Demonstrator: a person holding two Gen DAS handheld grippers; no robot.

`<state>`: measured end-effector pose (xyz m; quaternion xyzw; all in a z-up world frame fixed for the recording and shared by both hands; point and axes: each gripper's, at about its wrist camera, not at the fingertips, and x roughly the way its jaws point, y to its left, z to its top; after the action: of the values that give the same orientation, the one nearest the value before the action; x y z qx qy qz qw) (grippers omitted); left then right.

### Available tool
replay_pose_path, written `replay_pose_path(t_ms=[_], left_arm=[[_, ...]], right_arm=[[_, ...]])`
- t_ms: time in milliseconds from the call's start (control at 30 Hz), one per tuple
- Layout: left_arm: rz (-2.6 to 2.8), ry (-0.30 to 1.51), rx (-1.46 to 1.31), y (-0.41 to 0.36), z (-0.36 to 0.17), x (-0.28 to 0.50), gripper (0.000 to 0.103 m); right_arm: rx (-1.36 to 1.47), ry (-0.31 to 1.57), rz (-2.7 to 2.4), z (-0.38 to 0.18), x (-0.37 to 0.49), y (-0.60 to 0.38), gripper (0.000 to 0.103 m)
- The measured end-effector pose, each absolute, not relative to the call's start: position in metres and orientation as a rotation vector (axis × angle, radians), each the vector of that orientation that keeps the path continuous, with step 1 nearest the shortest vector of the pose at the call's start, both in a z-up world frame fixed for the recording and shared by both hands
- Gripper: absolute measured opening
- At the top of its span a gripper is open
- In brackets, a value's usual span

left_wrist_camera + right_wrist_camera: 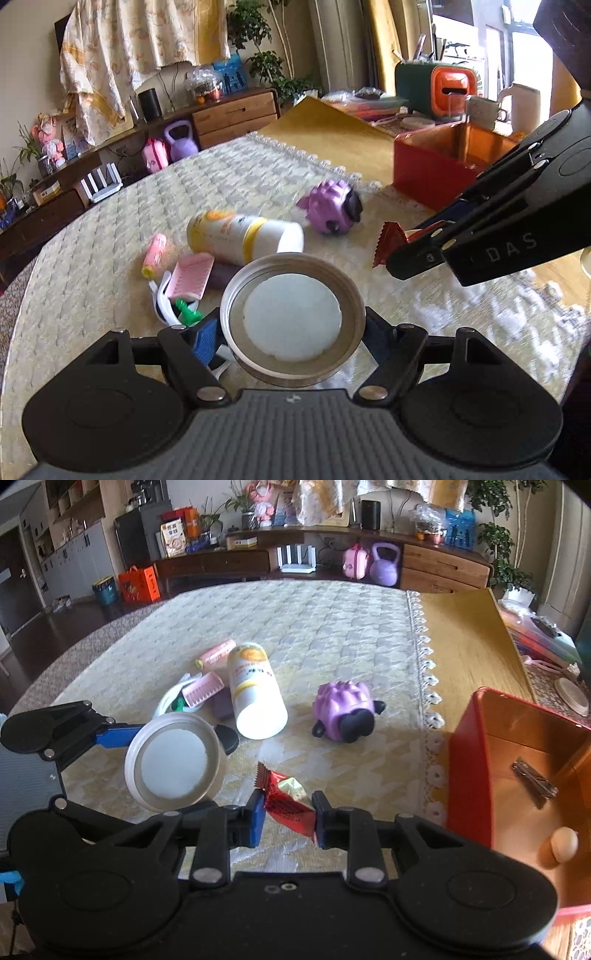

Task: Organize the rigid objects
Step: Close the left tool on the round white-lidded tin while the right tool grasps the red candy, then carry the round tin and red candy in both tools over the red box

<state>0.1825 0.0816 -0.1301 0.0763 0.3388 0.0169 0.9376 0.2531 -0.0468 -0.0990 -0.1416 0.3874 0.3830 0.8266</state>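
My left gripper (291, 332) is shut on a round metal lid (292, 320) with a white liner, held above the cloth-covered table; the lid (171, 762) also shows at the left of the right wrist view. My right gripper (289, 818) is shut on a red snack packet (286, 797), lifted off the cloth; the packet (391, 242) appears at the right of the left wrist view. A white and yellow bottle (255, 692) lies on its side mid-table beside a purple toy (343, 710). A red box (517, 775) stands open at the right.
A pink comb (204, 693), a pink tube (216, 652), a white ring and a green piece (188, 312) lie clustered left of the bottle. Inside the red box sit a metal clip (533, 782) and an egg-like ball (564, 843). A bare wooden strip (469, 653) runs beyond the cloth's lace edge.
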Motion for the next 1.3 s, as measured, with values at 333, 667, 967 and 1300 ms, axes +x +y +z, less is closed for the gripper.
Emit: replay_pose_path(t_ms=[333,667,967,1300], left_arm=[[-0.008,0.670,0.136,0.053,-0.089,0.177,0.077],[-0.034,0.641,0.124,0.026,-0.053,0.182,0.077],[-0.074,0.628,0.122,-0.004,-0.028,0.203,0.077],[-0.129,0.676,0.109,-0.040,-0.023,0.246,0.077]], right_arm=[[-0.237,0.775,0.774,-0.063,0.244,-0.082,0.026],[-0.207,0.720,0.713,-0.032,0.241,-0.121,0.026],[-0.180,0.689,0.666,-0.020,0.244,-0.159,0.026],[-0.151,0.696,0.622,-0.028,0.255,-0.196,0.026]])
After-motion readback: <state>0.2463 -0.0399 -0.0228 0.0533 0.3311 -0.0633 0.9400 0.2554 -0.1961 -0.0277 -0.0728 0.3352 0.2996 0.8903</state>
